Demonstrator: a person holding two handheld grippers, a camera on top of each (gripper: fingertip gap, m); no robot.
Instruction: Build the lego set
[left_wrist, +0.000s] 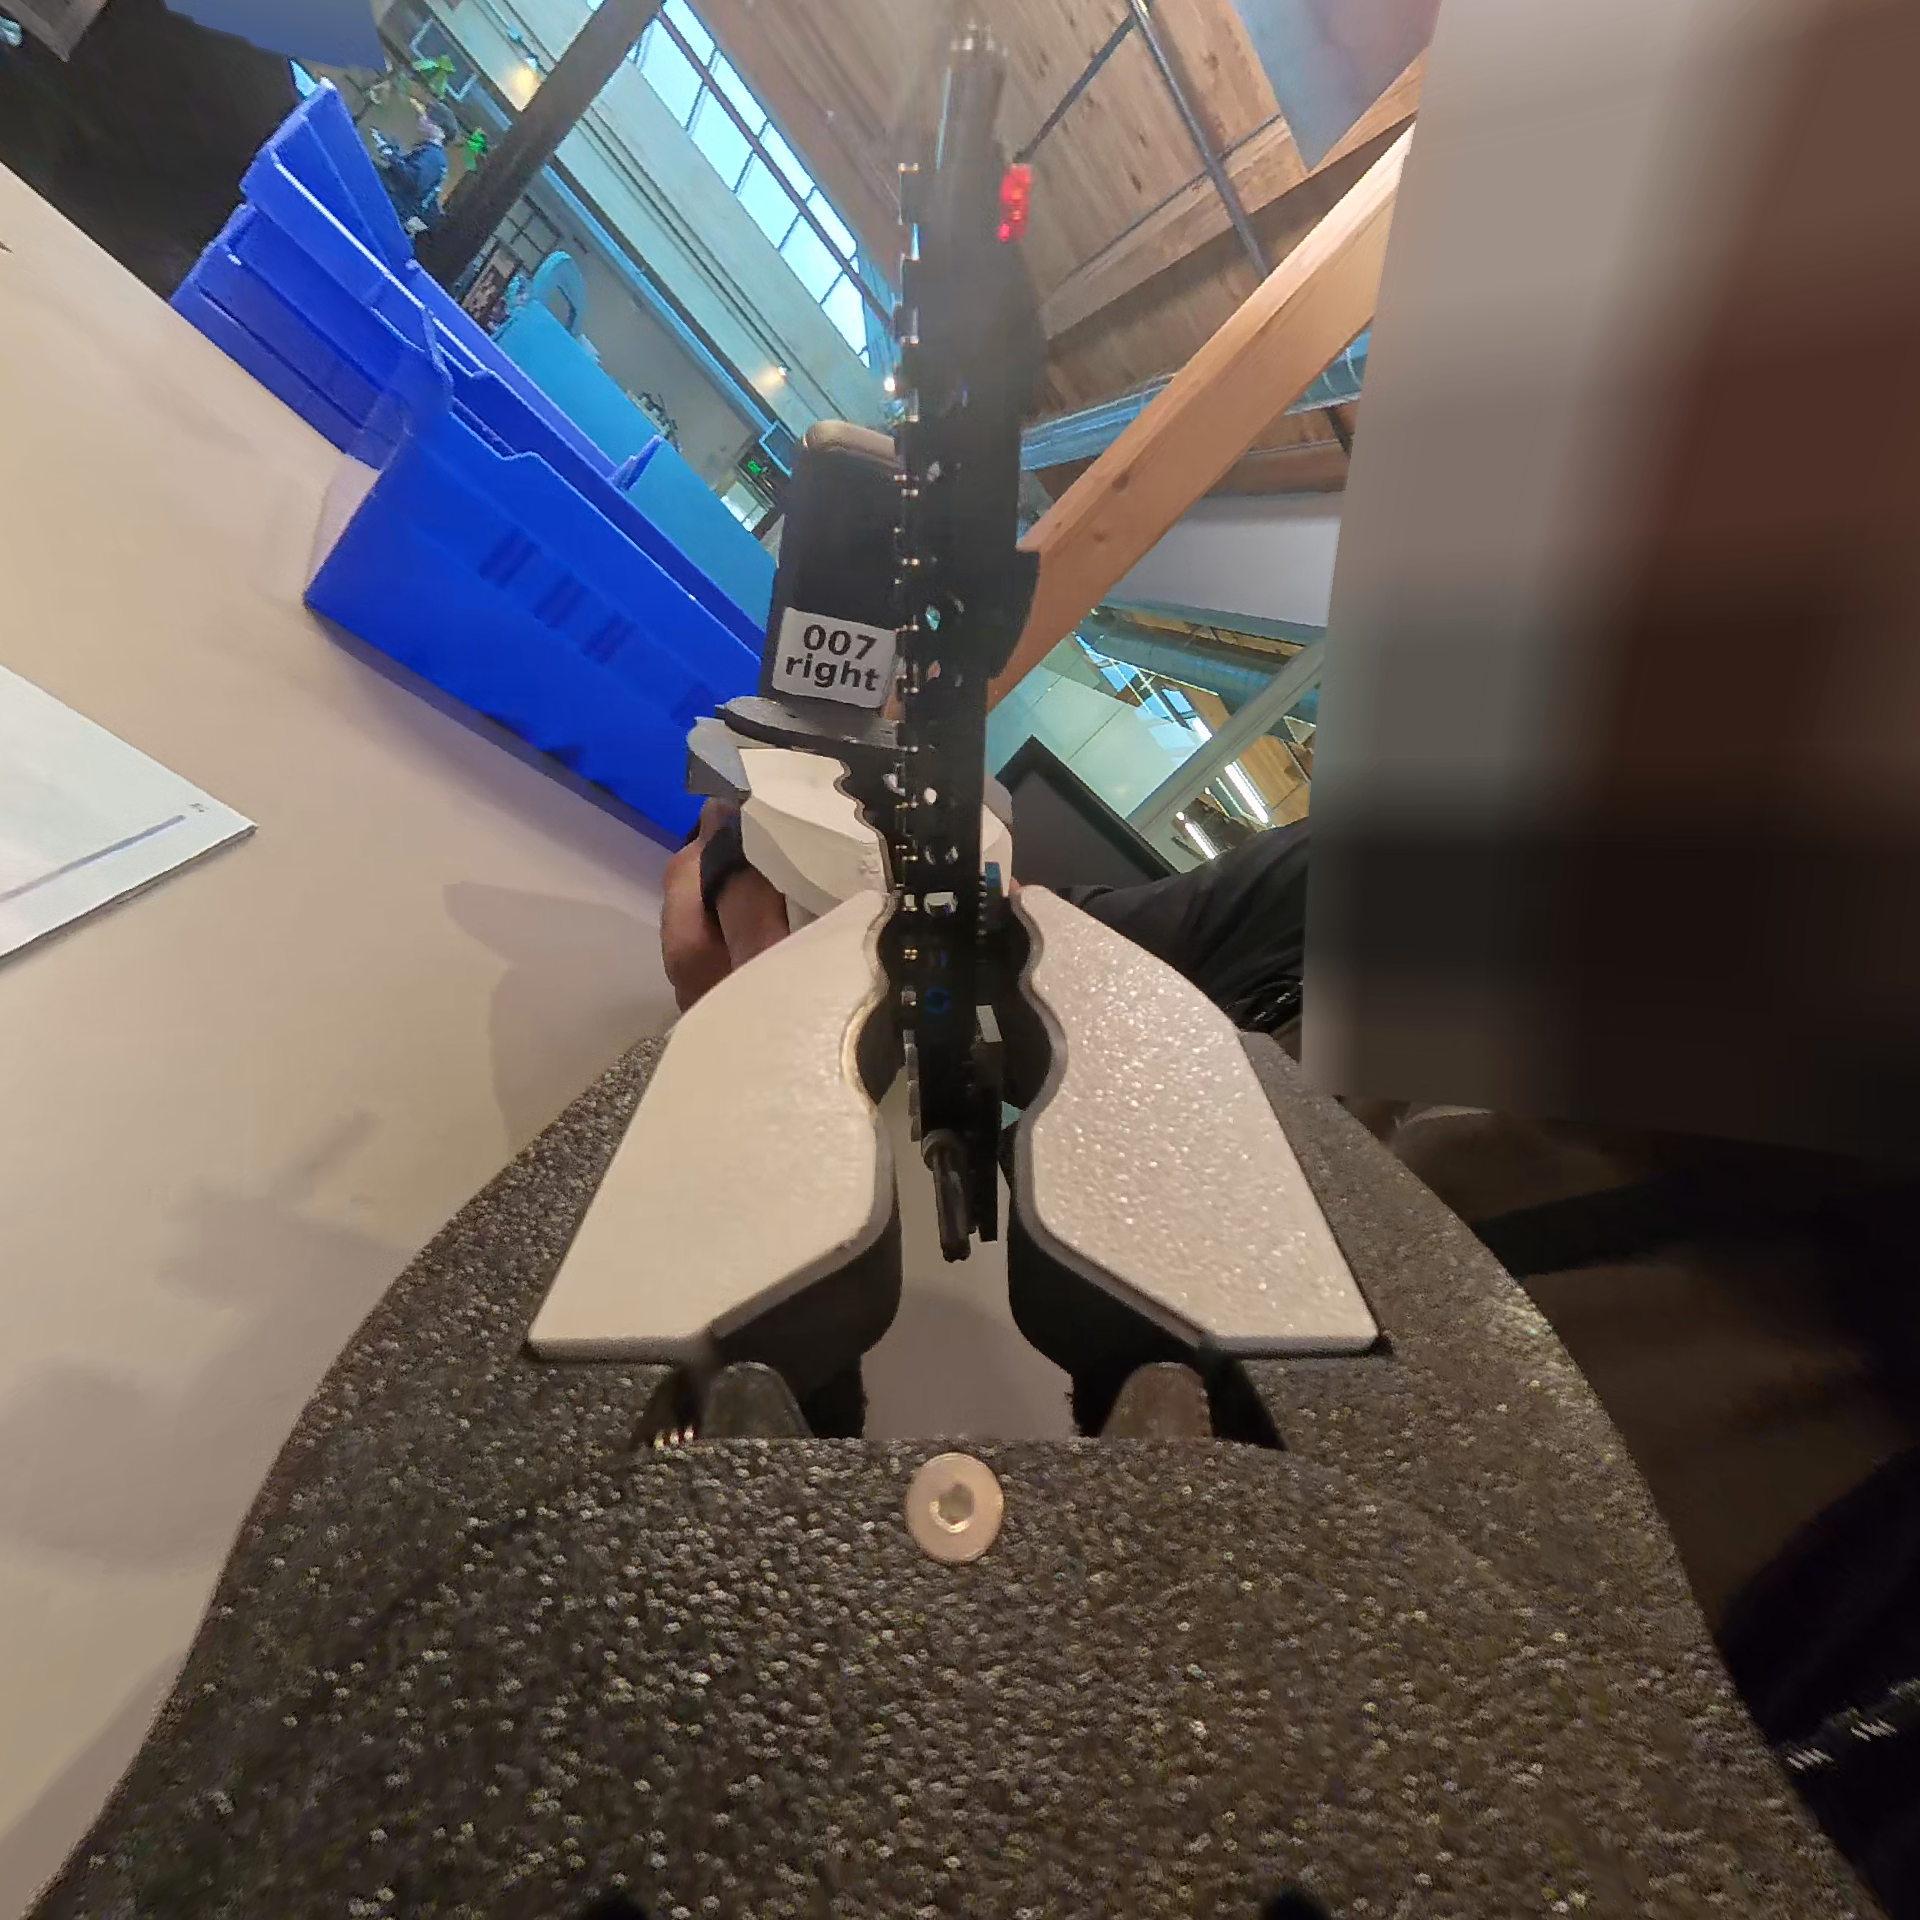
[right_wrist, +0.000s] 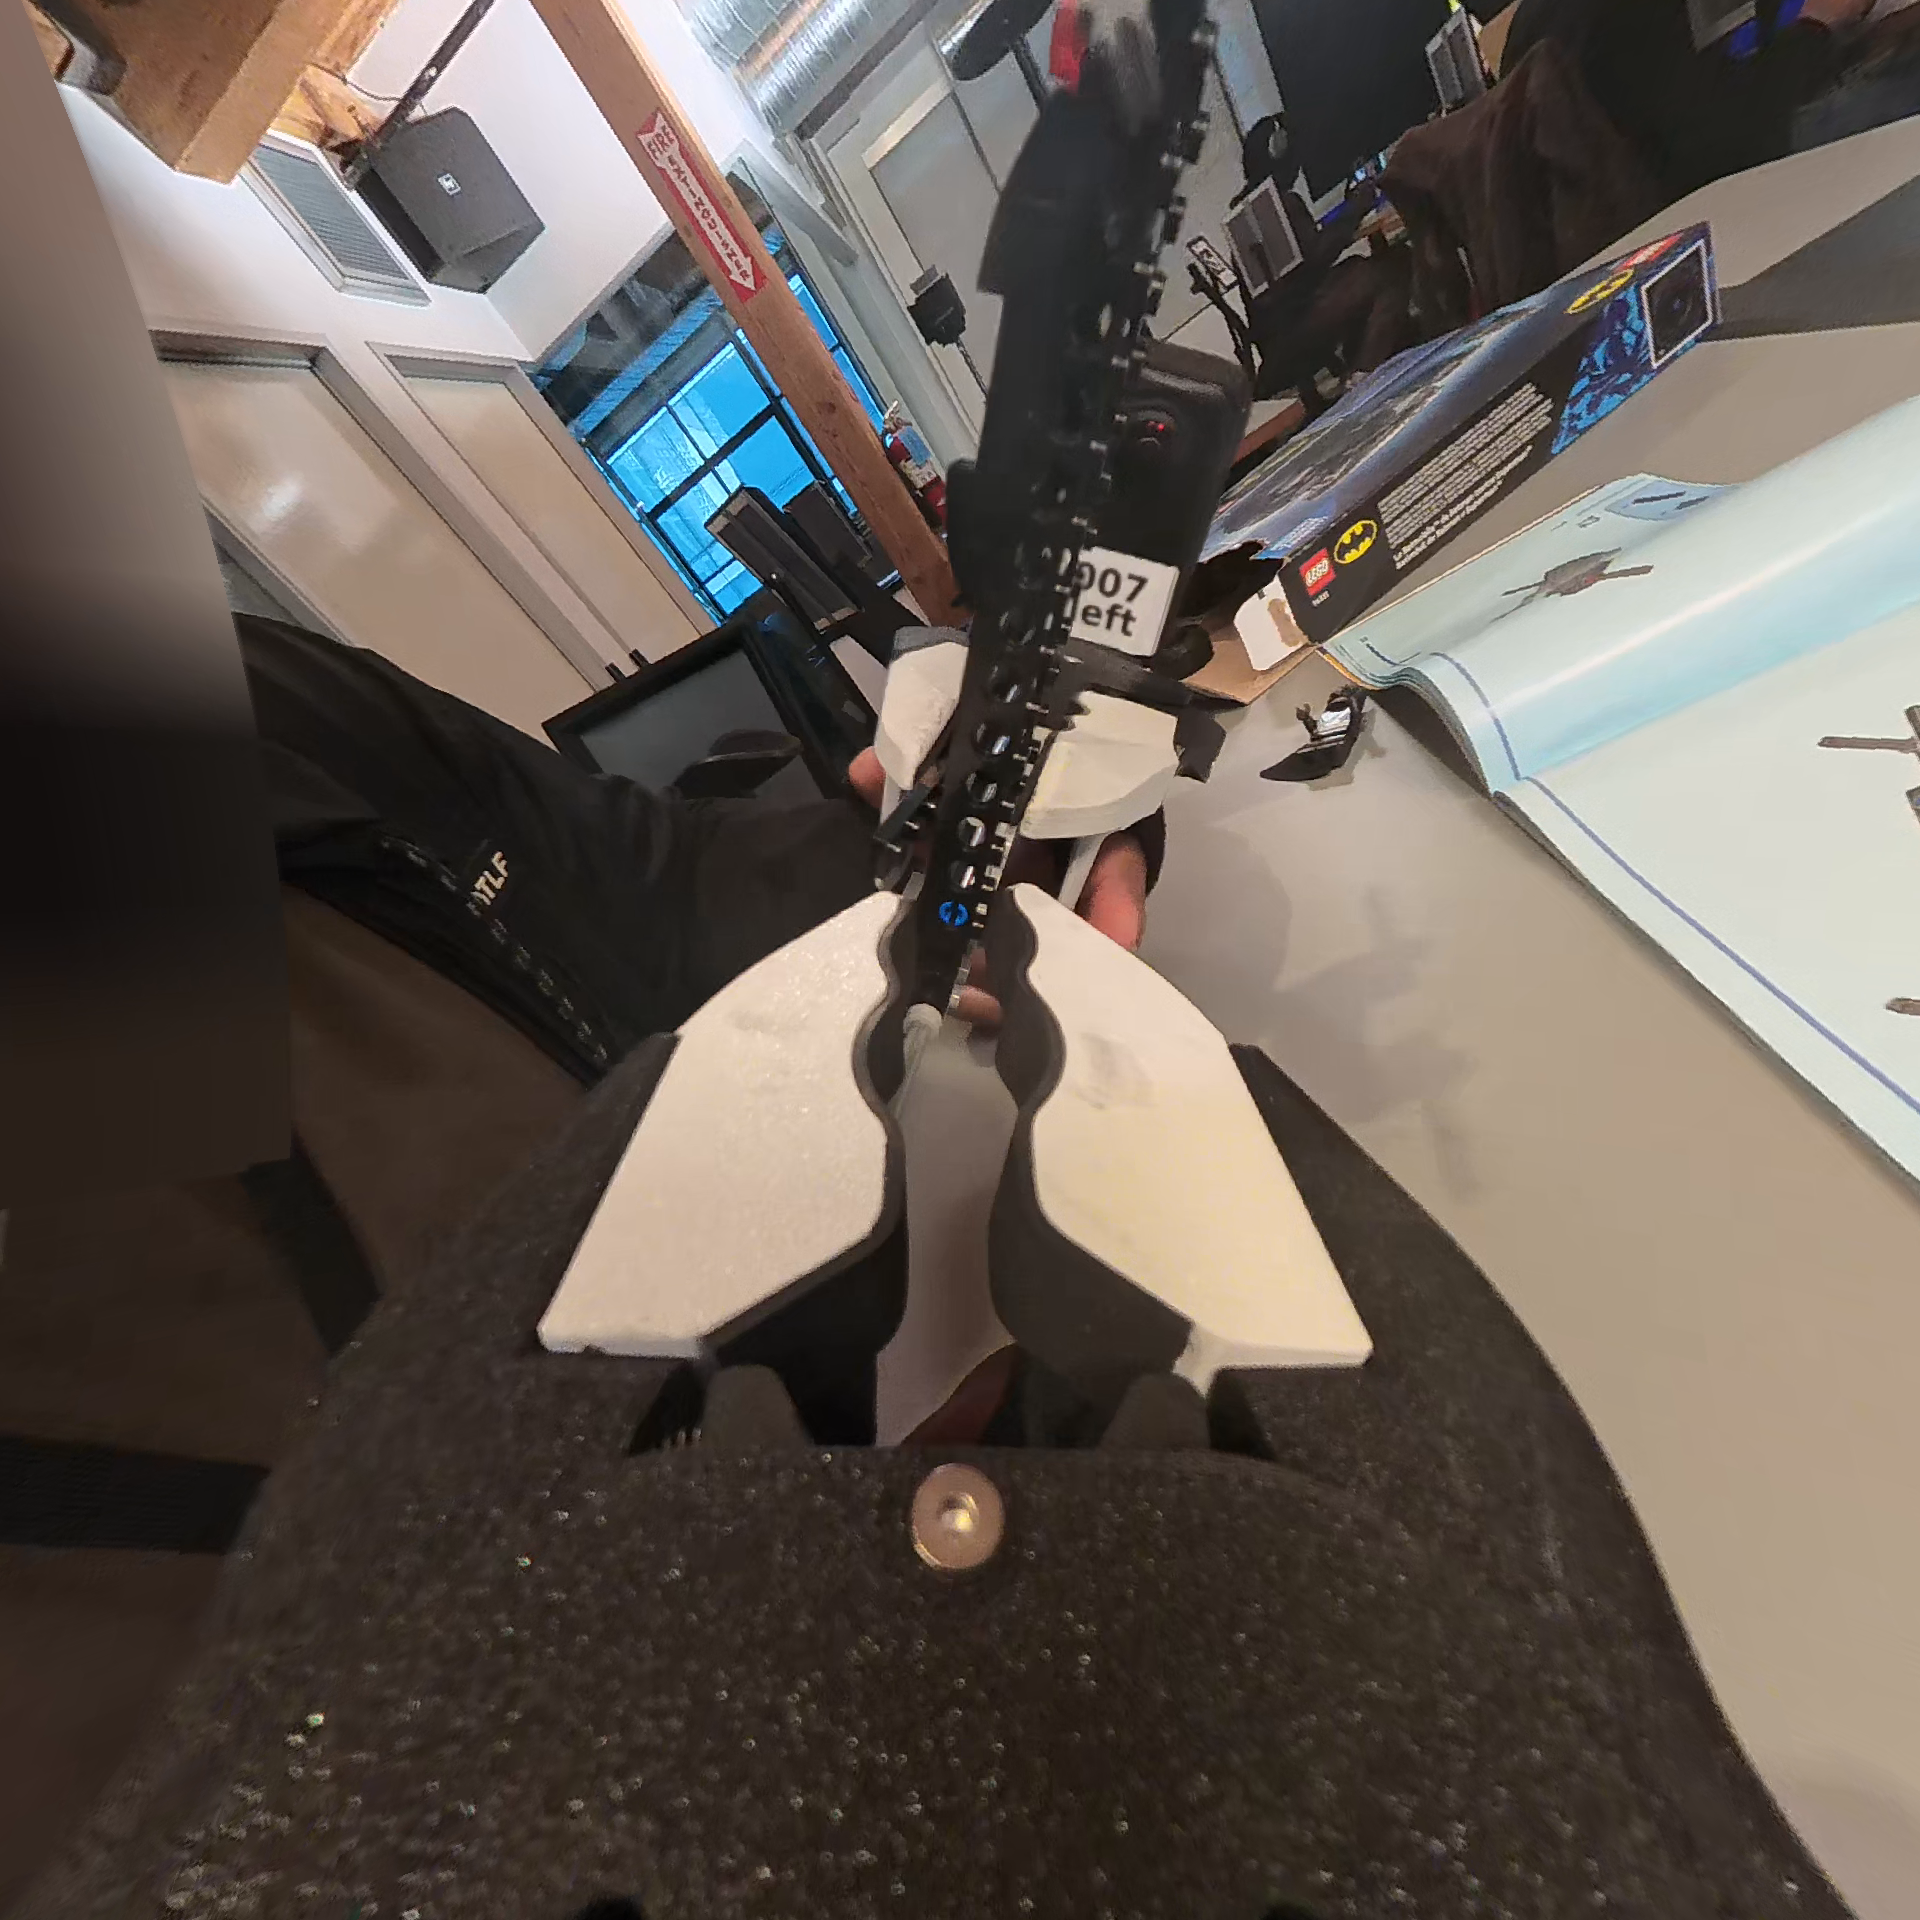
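Left wrist view shows our left gripper (left_wrist: 954, 914) with its white fingers (left_wrist: 790, 1049) closed narrow on the near end of a long black brick model (left_wrist: 951, 499), held up above the grey table (left_wrist: 260, 1039) with blue bins (left_wrist: 499, 561) at its far edge. Our right gripper (right_wrist: 961, 914) pinches the same model from the other side. We should squeeze gently and keep both ends lined up, so nothing snaps off.
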